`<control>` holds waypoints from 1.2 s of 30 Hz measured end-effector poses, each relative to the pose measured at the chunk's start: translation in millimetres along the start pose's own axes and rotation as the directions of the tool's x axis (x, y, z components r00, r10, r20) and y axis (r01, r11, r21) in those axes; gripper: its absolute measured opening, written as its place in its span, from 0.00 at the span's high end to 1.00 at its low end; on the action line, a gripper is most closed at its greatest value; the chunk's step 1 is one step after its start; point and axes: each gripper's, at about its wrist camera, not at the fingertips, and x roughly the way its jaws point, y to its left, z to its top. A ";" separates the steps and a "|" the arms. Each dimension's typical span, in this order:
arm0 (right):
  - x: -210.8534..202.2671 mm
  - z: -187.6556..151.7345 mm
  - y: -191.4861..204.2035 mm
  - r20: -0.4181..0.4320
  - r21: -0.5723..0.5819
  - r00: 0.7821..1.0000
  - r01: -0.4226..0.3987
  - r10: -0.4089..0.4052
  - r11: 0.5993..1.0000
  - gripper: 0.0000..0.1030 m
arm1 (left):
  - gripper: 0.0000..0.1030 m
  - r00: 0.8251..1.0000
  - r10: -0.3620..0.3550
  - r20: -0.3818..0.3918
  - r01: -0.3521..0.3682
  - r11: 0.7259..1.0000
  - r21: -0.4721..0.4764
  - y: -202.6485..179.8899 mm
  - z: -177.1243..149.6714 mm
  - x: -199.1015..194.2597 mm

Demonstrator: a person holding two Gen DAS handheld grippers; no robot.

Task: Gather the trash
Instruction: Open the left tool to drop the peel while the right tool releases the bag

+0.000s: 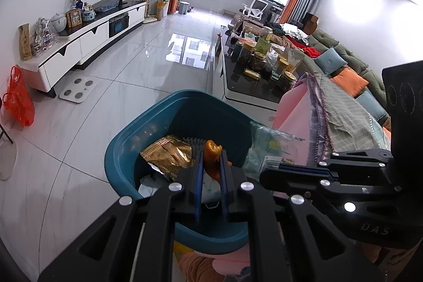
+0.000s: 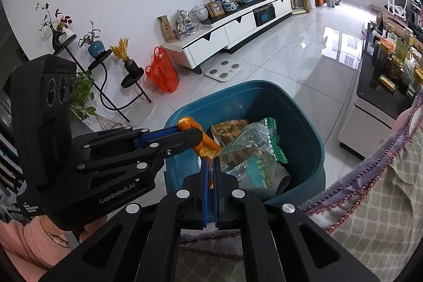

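- Left wrist view: left gripper point(image 1: 211, 149) clamped on orange peel point(image 1: 211, 149) above teal bin point(image 1: 119, 149) — gold wrapper point(image 1: 168, 156) already inside.
- Right wrist view: right gripper point(image 2: 210, 163) pinching clear green-edged wrapper point(image 2: 251, 147) over the bin — could cling to pads on release, or snag the peel.

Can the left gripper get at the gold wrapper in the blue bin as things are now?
Probably not yet. The left gripper is shut on an orange peel, so its jaws are taken. The gold wrapper lies uncovered in the blue bin just beside it, so after dropping the peel the way looks free.
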 end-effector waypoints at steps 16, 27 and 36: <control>13.3 4.2 -9.0 -0.041 0.049 0.999 -0.020 0.022 0.999 0.95 | 0.87 0.999 0.023 -0.033 -0.023 1.000 -0.019 2.6 -2.2 13.5; 8.1 -0.5 -20.5 -0.024 0.097 0.999 -0.022 0.025 0.995 0.87 | 0.62 0.997 0.037 -0.063 -0.040 0.999 -0.032 8.1 -8.5 25.1; -36.0 -24.9 -21.5 0.100 0.117 0.995 0.015 -0.027 0.993 0.62 | 0.25 0.998 0.052 0.041 -0.052 0.998 0.017 -1.2 -16.6 -13.7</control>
